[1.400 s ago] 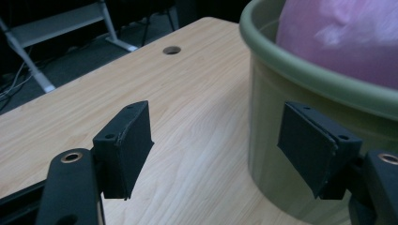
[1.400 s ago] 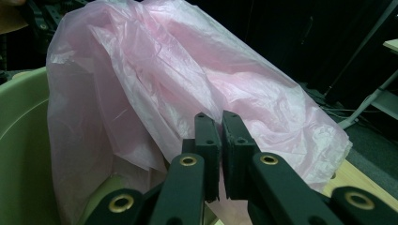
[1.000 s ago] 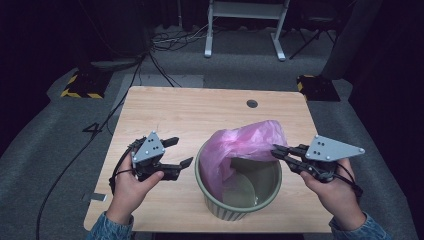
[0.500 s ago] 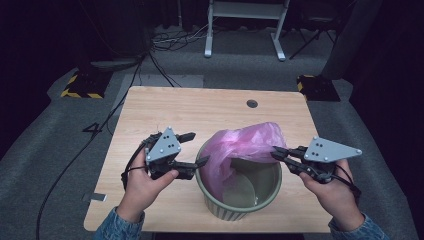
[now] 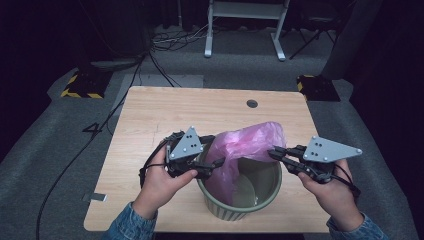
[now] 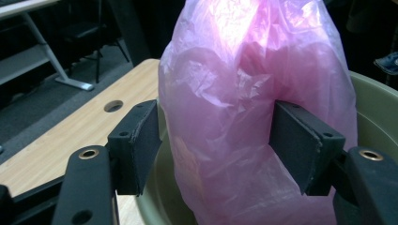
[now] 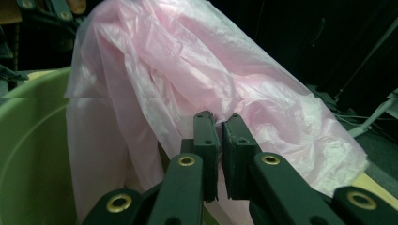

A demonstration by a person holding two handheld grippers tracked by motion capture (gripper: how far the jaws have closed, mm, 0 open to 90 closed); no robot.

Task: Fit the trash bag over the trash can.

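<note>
On the wooden table (image 5: 150, 125) stands a green bin (image 5: 250, 207), and the pink bag (image 5: 247, 142) rises out of it, billowing up and leaning toward the far right rim. The right gripper (image 5: 272, 152) is pressed together on a fold of the bag's right edge, holding it over that side of the bin. The left gripper (image 5: 212, 150), its jaws spread and just now closing in, has the bag's left side standing upright between its pads (image 6: 143, 140), so the film lies straight ahead of it and needs only the pinch.
</note>
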